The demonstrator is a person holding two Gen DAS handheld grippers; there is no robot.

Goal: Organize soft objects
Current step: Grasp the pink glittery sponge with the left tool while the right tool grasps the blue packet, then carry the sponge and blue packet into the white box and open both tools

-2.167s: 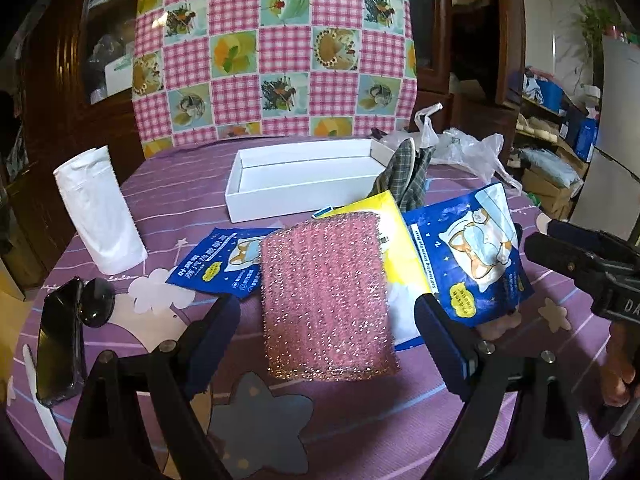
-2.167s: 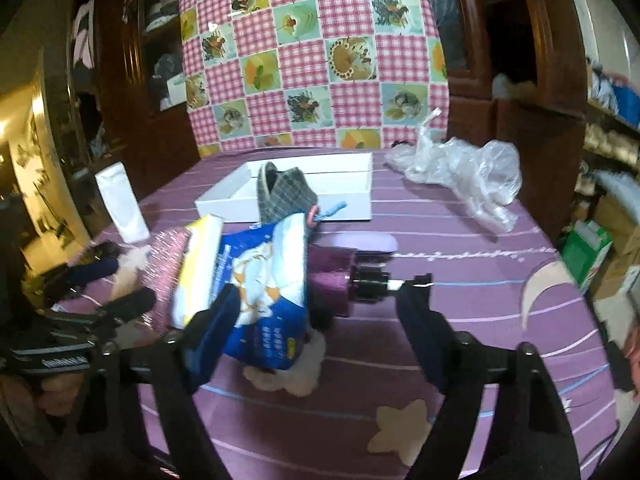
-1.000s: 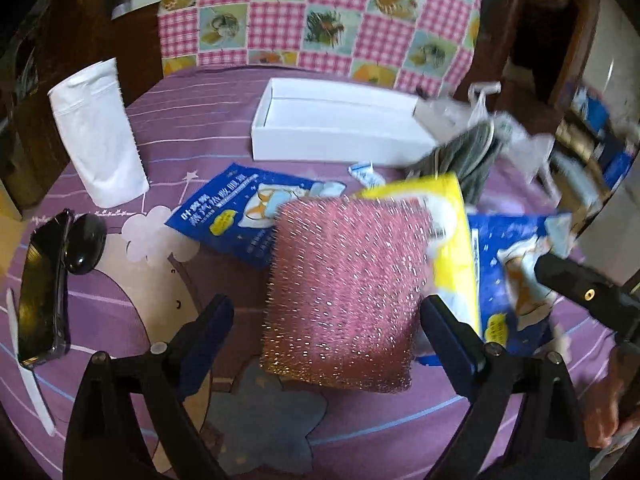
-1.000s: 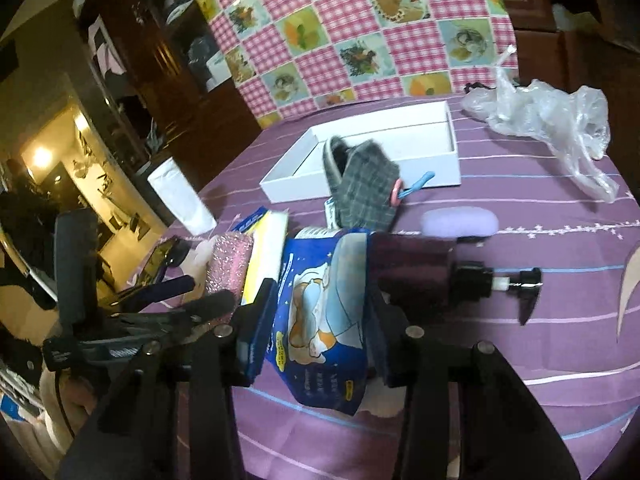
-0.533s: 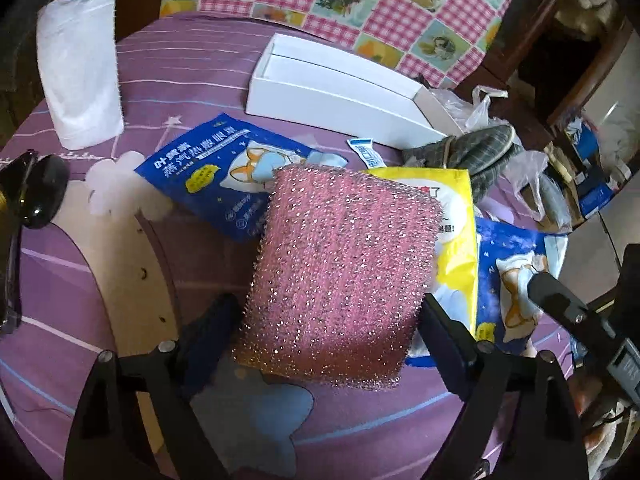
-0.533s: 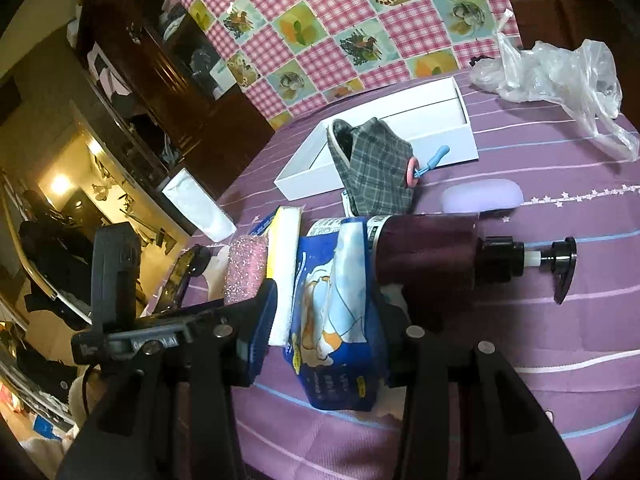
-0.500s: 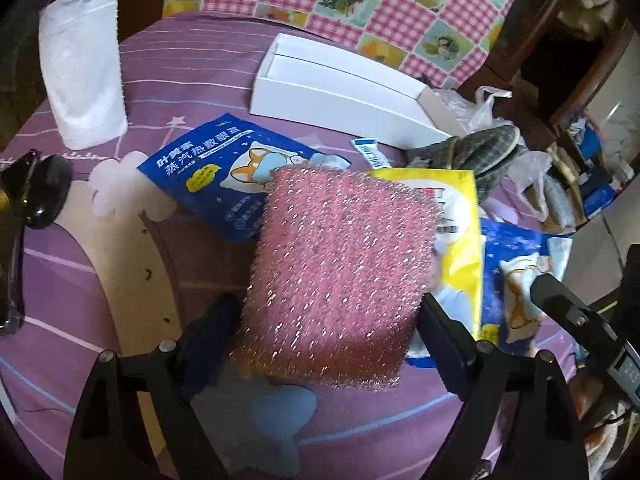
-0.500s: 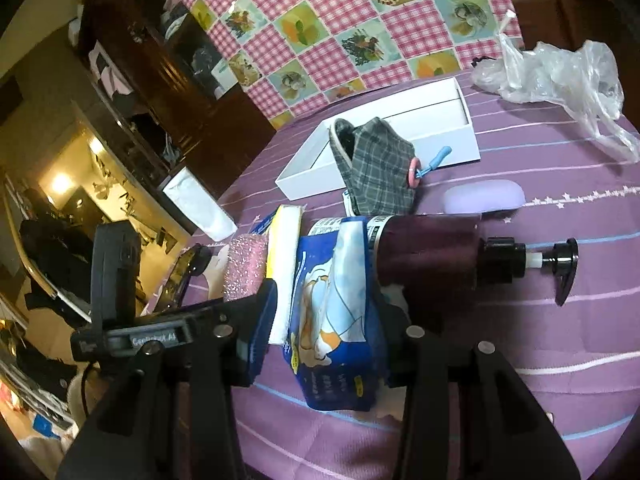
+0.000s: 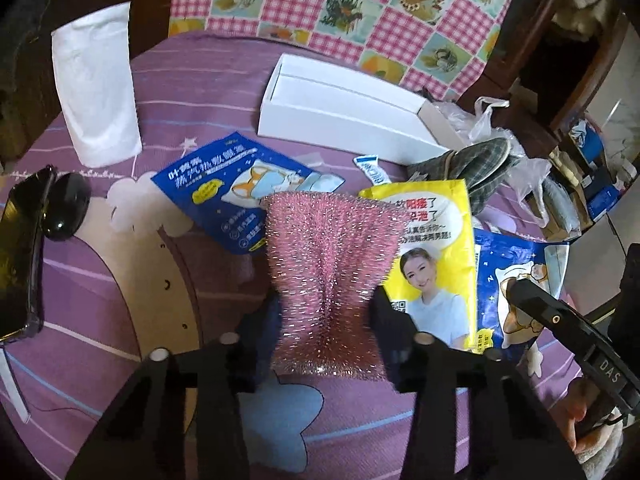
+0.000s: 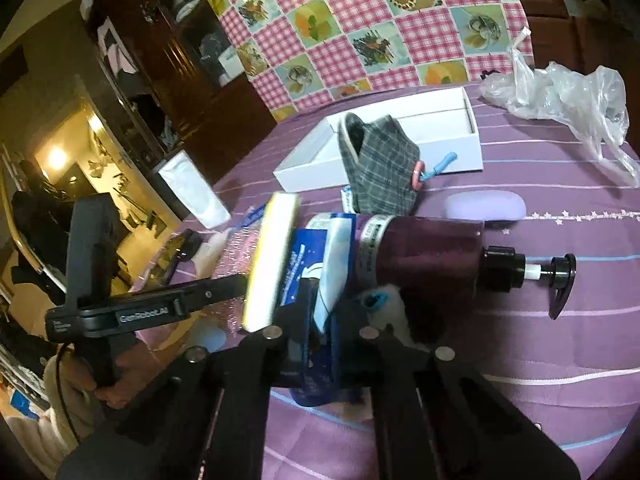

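Right, both tools have just been closing and both now have a grab. The left gripper (image 9: 326, 316) is clamped on the near end of the pink scrubber pad (image 9: 332, 256); the pad pinches in at the waist between the jaws and fans out beyond. The right gripper (image 10: 324, 344) is squeezed down on the blue pouch (image 10: 320, 280), jaws nearly together with the crumpled pack between them.

Step in hand, as I read it: the pick, two soft items at once. Next move calls for lifting each clear without dragging neighbours. The yellow packet (image 9: 432, 248) lies just beside the pad, partly under its edge, and the dark pump bottle (image 10: 432, 264) lies on its side touching the blue pouch. Likely destination is the white tray (image 9: 344, 120) at the far side of the table, which looks empty, though its floor is mostly hidden from the left wrist view.

Surface: a purple striped cloth (image 9: 200, 80) with star and cloud prints. Also on it: a second blue pouch (image 9: 236, 188), a grey plaid slipper (image 10: 380, 164) leaning against the tray, a white bag (image 9: 96, 92), a phone (image 9: 20, 252), a clear plastic bag (image 10: 560, 92). Behind: a pink checked cover, dark wood cabinets, dim room.
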